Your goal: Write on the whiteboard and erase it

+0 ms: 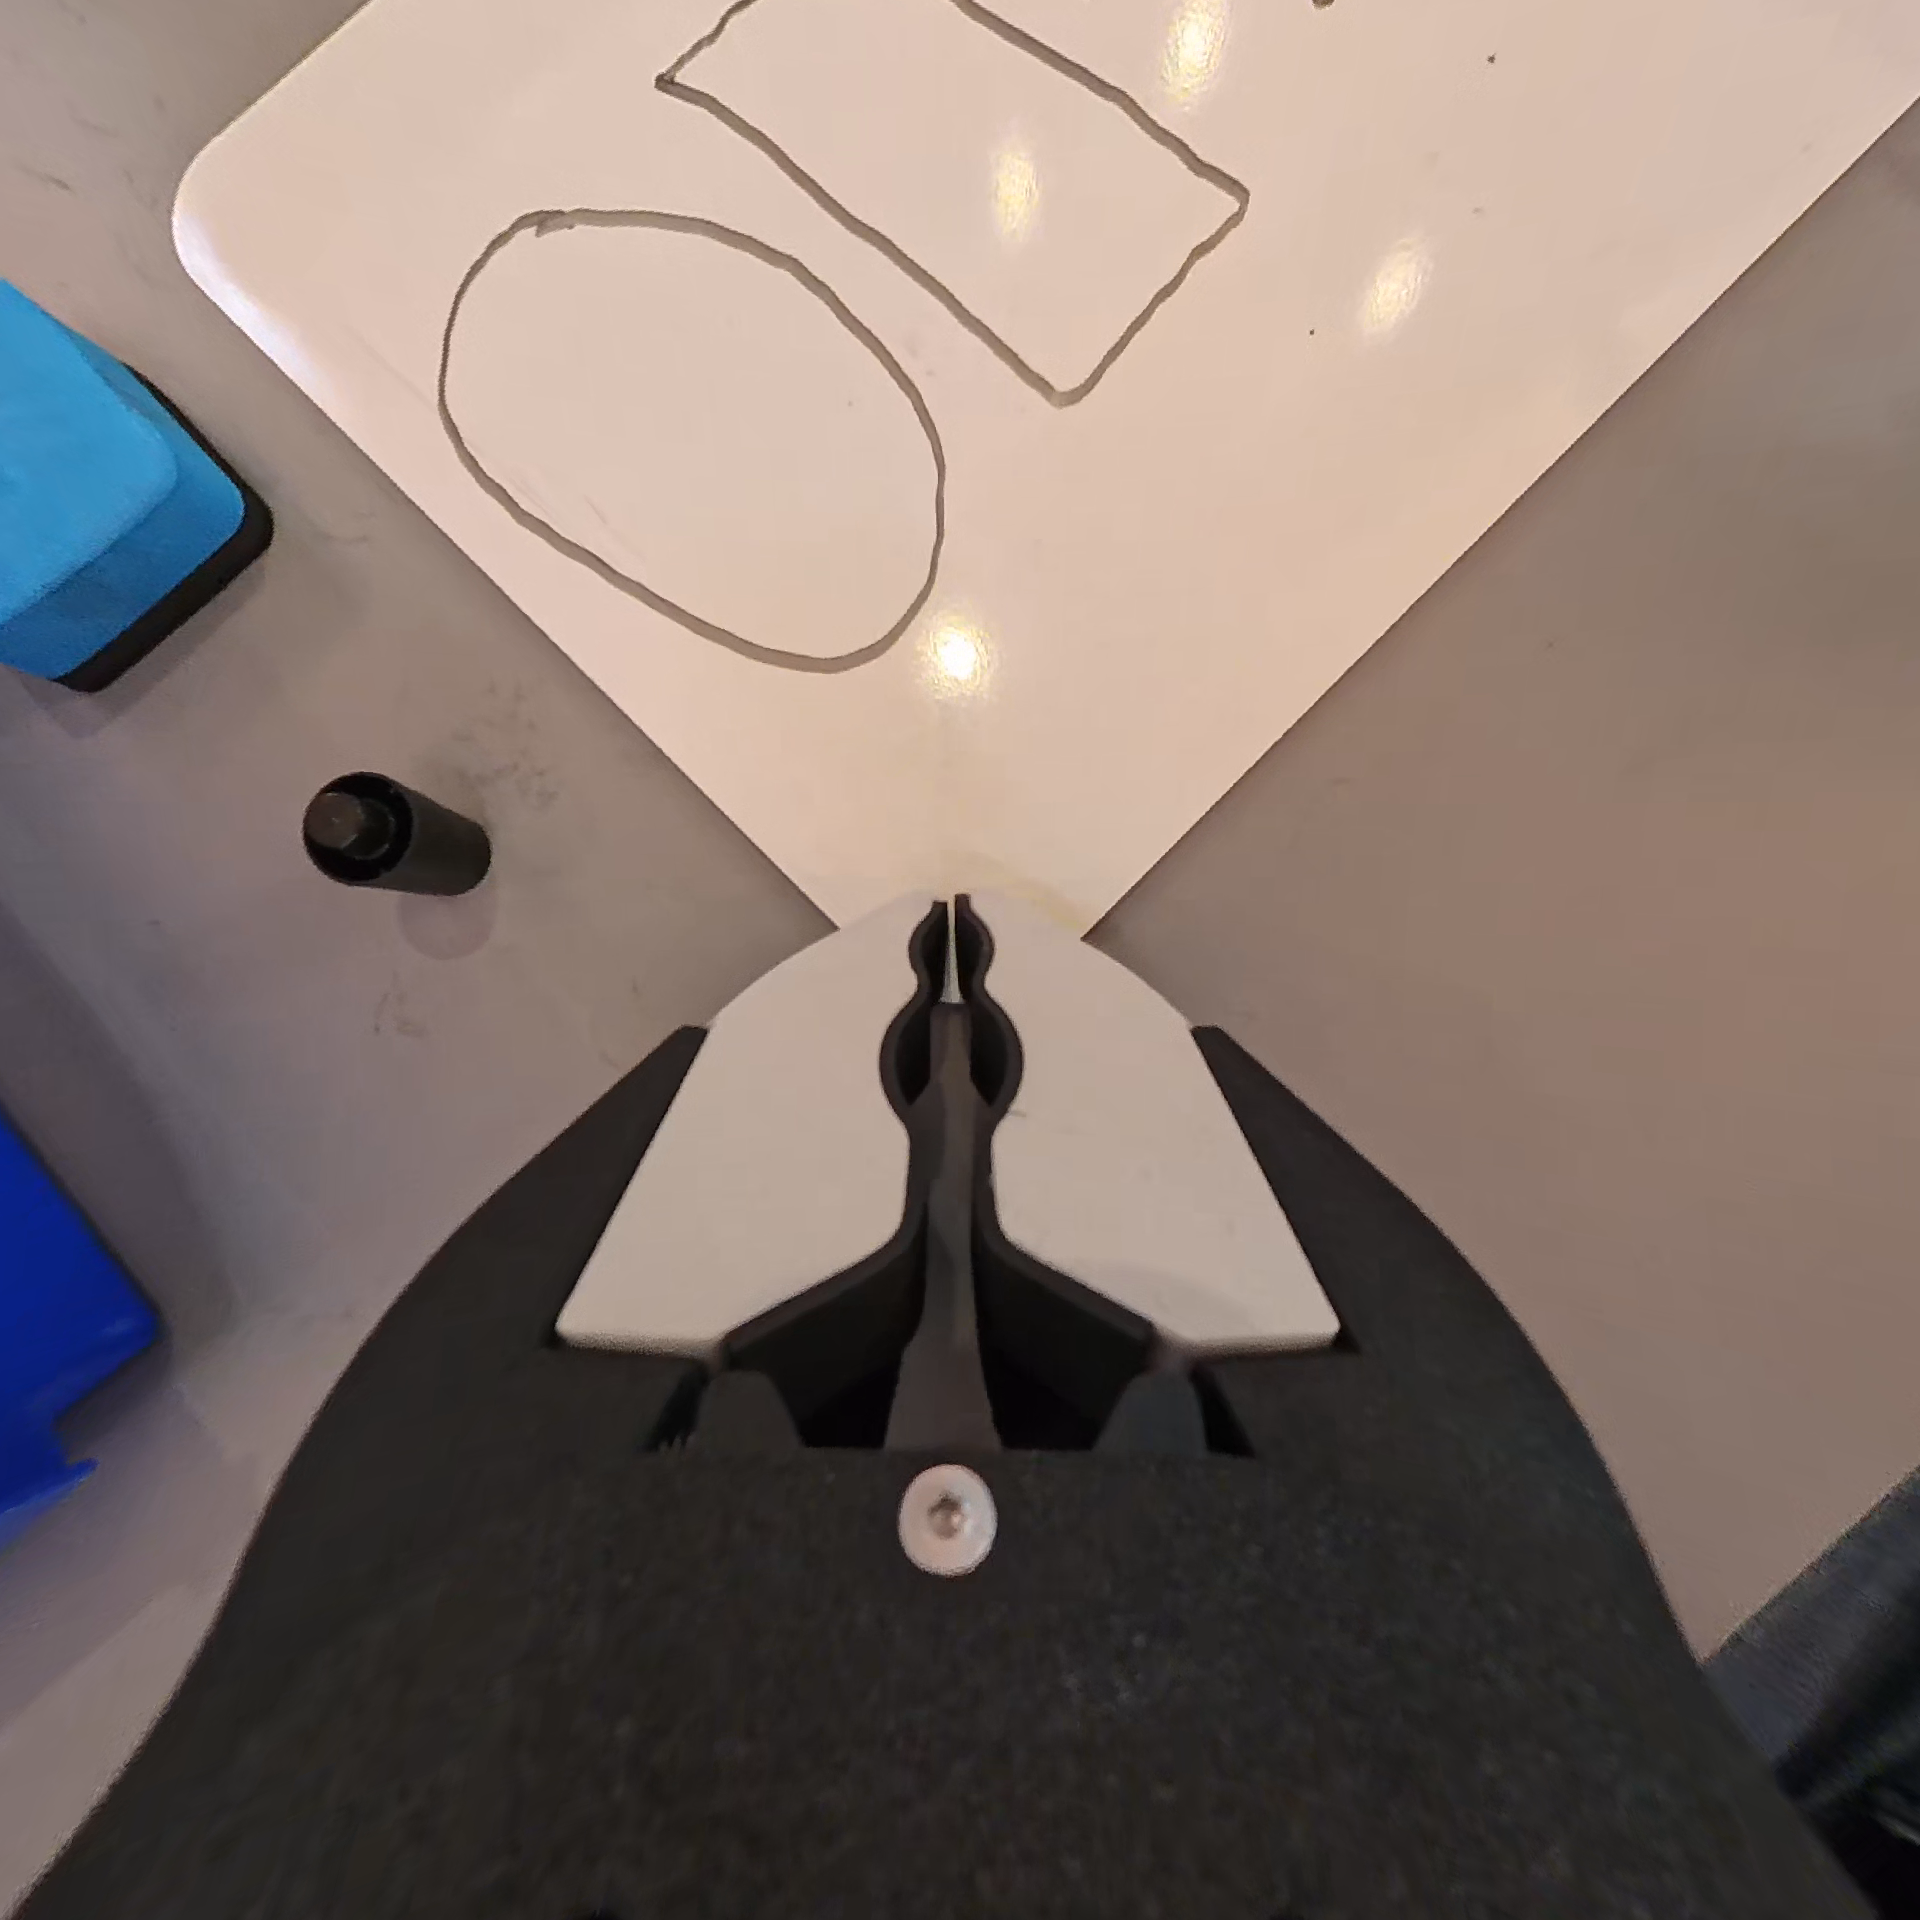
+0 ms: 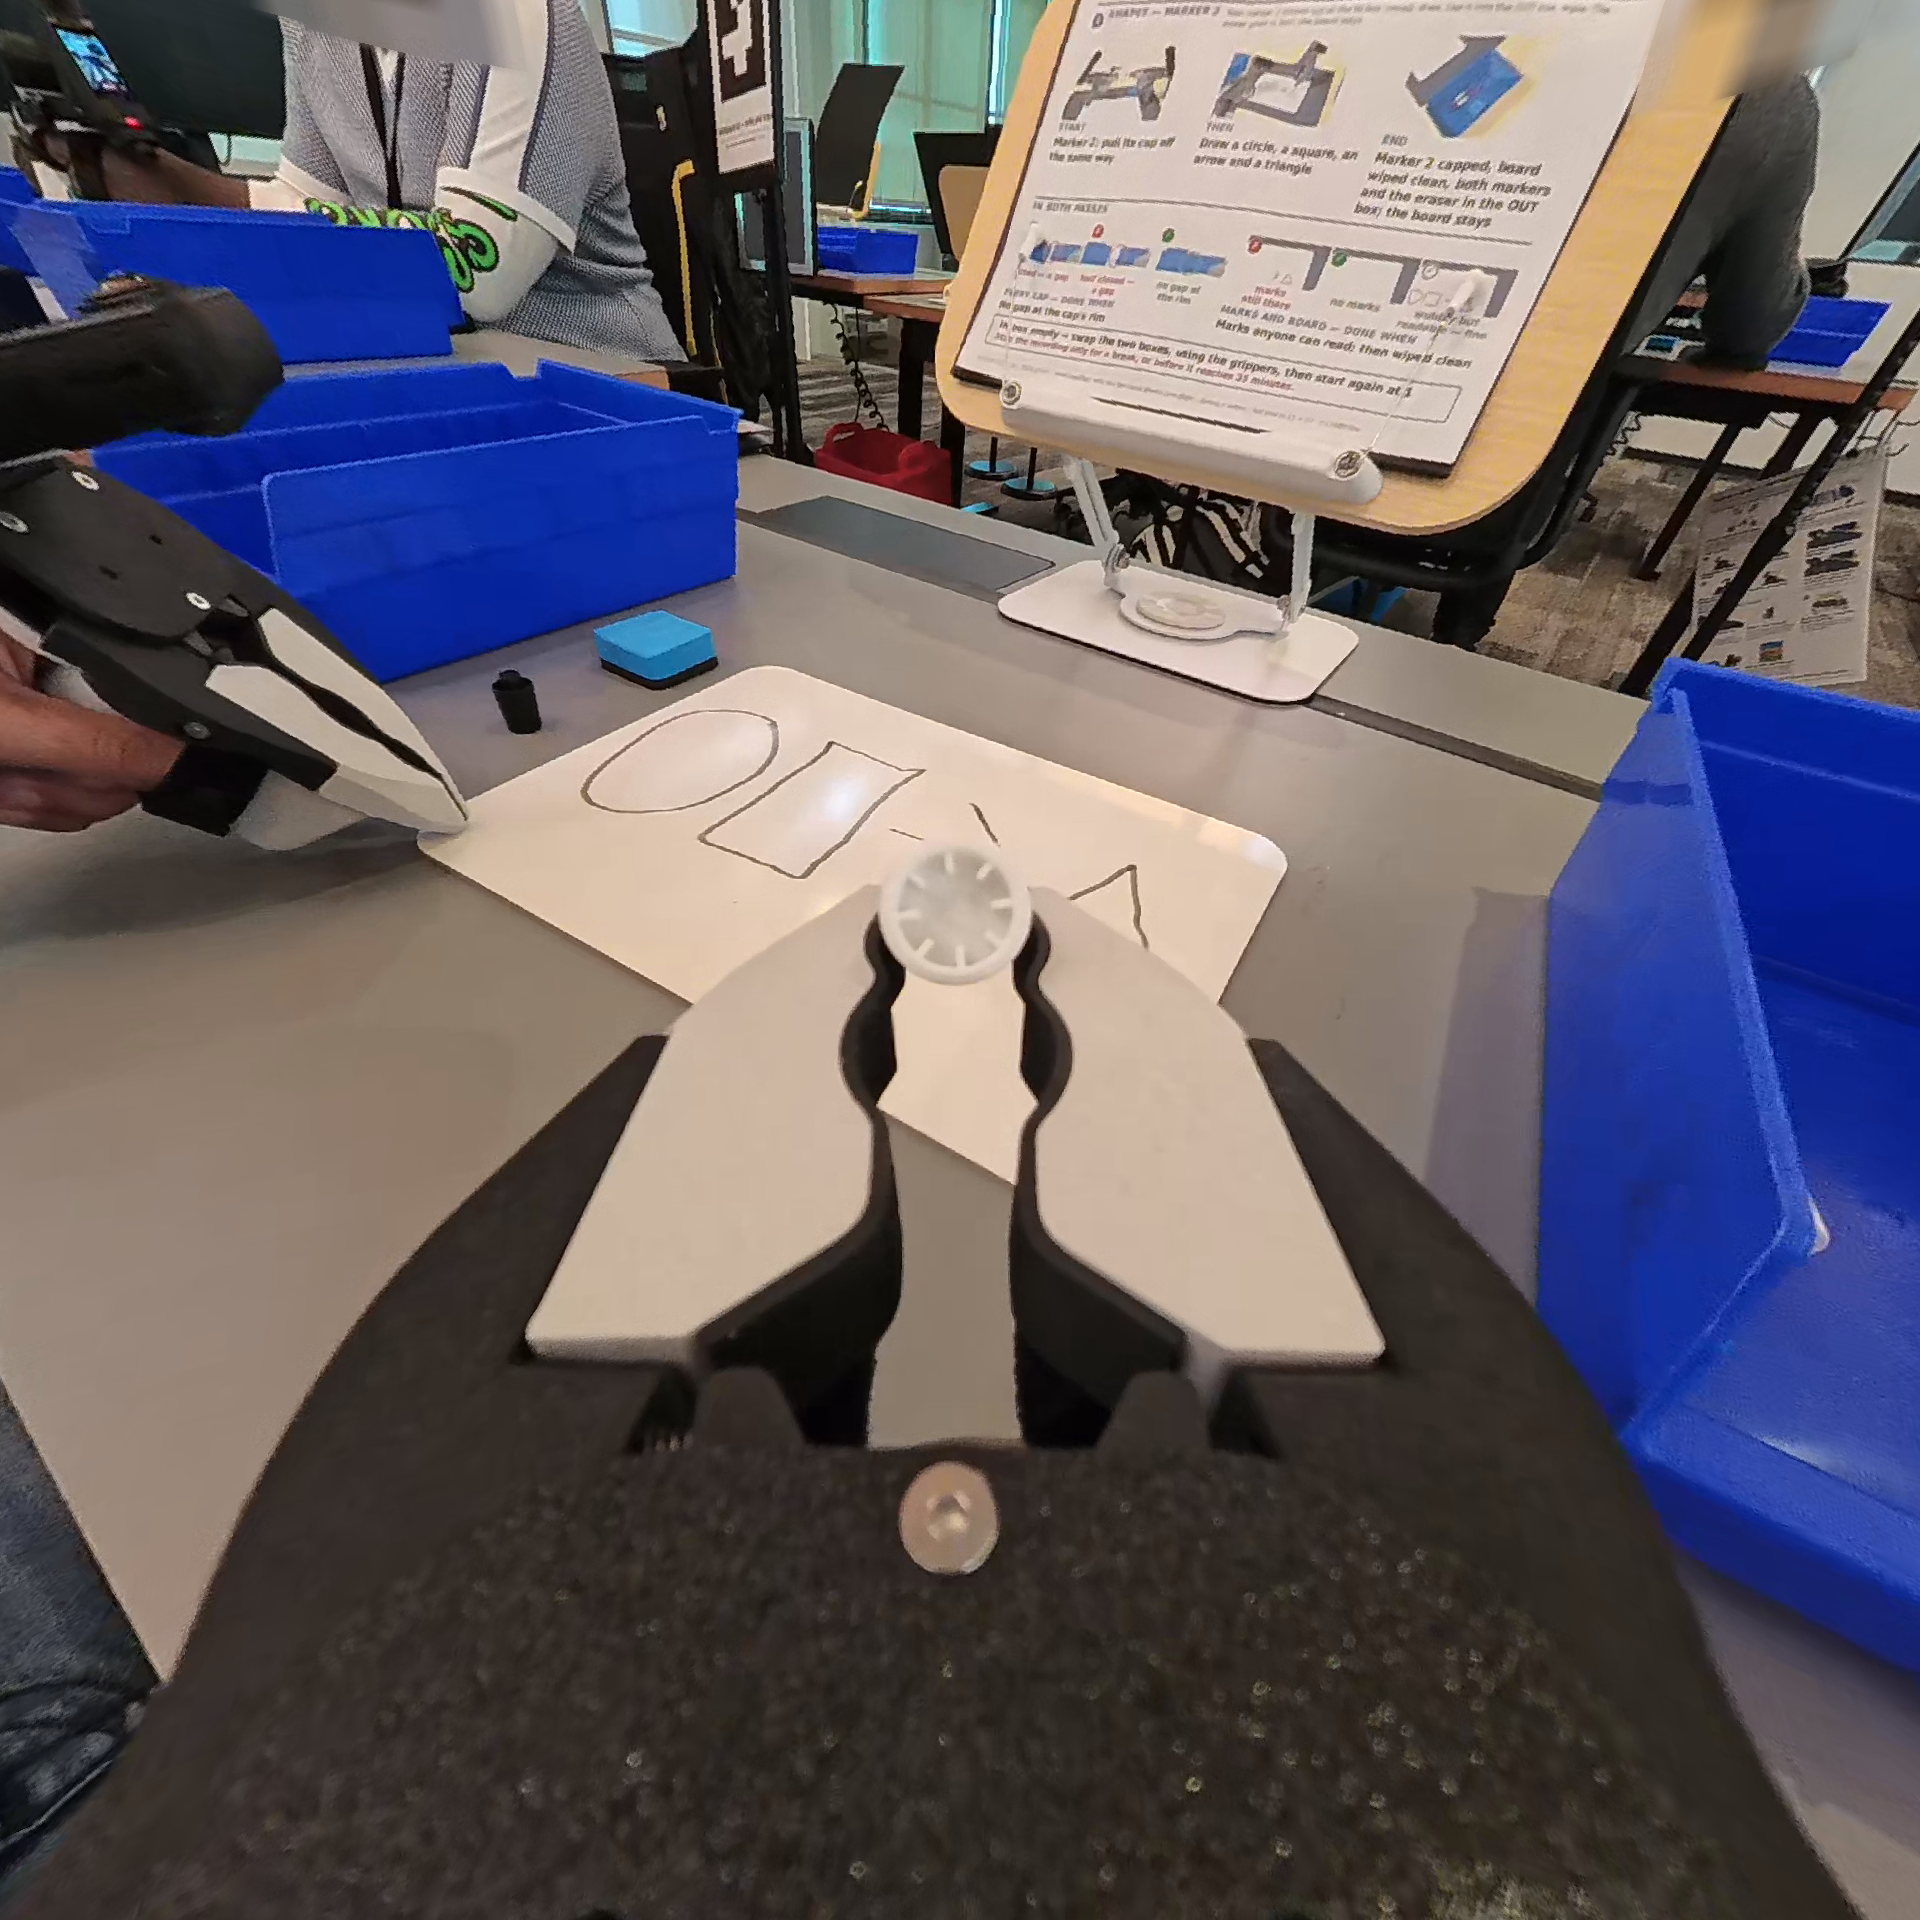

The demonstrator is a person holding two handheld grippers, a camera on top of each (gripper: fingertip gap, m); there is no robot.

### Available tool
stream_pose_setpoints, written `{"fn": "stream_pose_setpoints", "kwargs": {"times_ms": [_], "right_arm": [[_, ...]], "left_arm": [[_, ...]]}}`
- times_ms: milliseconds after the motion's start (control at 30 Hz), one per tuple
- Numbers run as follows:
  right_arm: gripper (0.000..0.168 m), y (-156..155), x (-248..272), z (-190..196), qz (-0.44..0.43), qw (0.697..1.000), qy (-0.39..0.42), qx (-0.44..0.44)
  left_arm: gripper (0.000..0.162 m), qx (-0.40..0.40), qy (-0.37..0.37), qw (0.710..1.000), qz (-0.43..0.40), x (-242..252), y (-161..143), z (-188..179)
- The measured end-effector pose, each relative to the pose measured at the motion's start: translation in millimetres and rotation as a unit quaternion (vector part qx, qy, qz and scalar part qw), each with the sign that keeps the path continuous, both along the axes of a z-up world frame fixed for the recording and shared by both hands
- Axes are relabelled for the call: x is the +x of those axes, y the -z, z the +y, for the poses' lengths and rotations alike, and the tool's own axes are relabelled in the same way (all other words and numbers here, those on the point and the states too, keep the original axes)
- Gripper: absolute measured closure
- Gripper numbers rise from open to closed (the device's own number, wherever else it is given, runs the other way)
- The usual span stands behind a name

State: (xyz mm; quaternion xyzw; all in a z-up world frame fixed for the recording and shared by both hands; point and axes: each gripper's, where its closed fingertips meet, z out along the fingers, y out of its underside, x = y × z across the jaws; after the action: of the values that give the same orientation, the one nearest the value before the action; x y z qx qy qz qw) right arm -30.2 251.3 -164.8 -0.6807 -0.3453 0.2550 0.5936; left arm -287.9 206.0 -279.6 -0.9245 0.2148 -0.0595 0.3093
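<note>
Nearest the right wrist camera, the right gripper (image 2: 956, 935) has its fingers partly closed around a marker (image 2: 954, 914), of which only the white round end shows between the fingertips, poised over the whiteboard (image 2: 1039, 821). That whiteboard lies flat on the grey table (image 2: 312, 1039), bearing a drawn oval (image 1: 691, 436), a rectangle (image 1: 956, 197) and a triangle (image 2: 1117, 899) in dark line. At the board's corner nearest the left-hand edge of the table, the left gripper (image 1: 953, 904) rests with its fingers pressed nearly together, only a thin slit between the tips; they sit on that corner, though whether they pinch the board I cannot tell. Just off the board's far left edge lie a black marker cap (image 2: 516, 701) and a blue eraser (image 2: 655, 646), close together on the table. Blue bins (image 2: 468, 499) stand behind them, and another blue bin (image 2: 1766, 1143) sits at the table's right edge. A paper sheet on a stand (image 2: 1195, 613) rises at the far edge.
</note>
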Motion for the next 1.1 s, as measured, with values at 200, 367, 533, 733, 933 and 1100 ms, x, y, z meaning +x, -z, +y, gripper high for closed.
{"fn": "stream_pose_setpoints", "kwargs": {"times_ms": [200, 367, 533, 733, 933, 1100], "right_arm": [[0.149, -2, 2, 2, 0.011, 1.0, -0.003, -0.009], [0.149, -2, 4, 5, 0.018, 1.0, -0.003, -0.016], [0.149, -1, 1, 5, 0.017, 1.0, -0.007, -0.02], [0.149, 3, -2, 4, 0.005, 1.0, -0.012, -0.018], [0.149, 7, -4, 7, -0.001, 0.999, -0.017, -0.027], [0.149, 10, -3, 8, -0.005, 0.999, -0.017, -0.031]], "left_arm": [[0.162, 0.009, -0.01, 1.0, 0.006, -1, 0, 3], [0.161, 0.011, -0.013, 1.0, 0.001, 0, 0, 4], [0.147, -0.011, -0.004, 1.0, 0.024, -6, -1, 2], [0.118, -0.064, 0.079, 0.983, 0.153, -52, -56, 9], [0.113, -0.17, 0.134, 0.938, 0.271, -93, -68, 38], [0.117, -0.212, 0.157, 0.93, 0.257, -82, -33, 50]]}}
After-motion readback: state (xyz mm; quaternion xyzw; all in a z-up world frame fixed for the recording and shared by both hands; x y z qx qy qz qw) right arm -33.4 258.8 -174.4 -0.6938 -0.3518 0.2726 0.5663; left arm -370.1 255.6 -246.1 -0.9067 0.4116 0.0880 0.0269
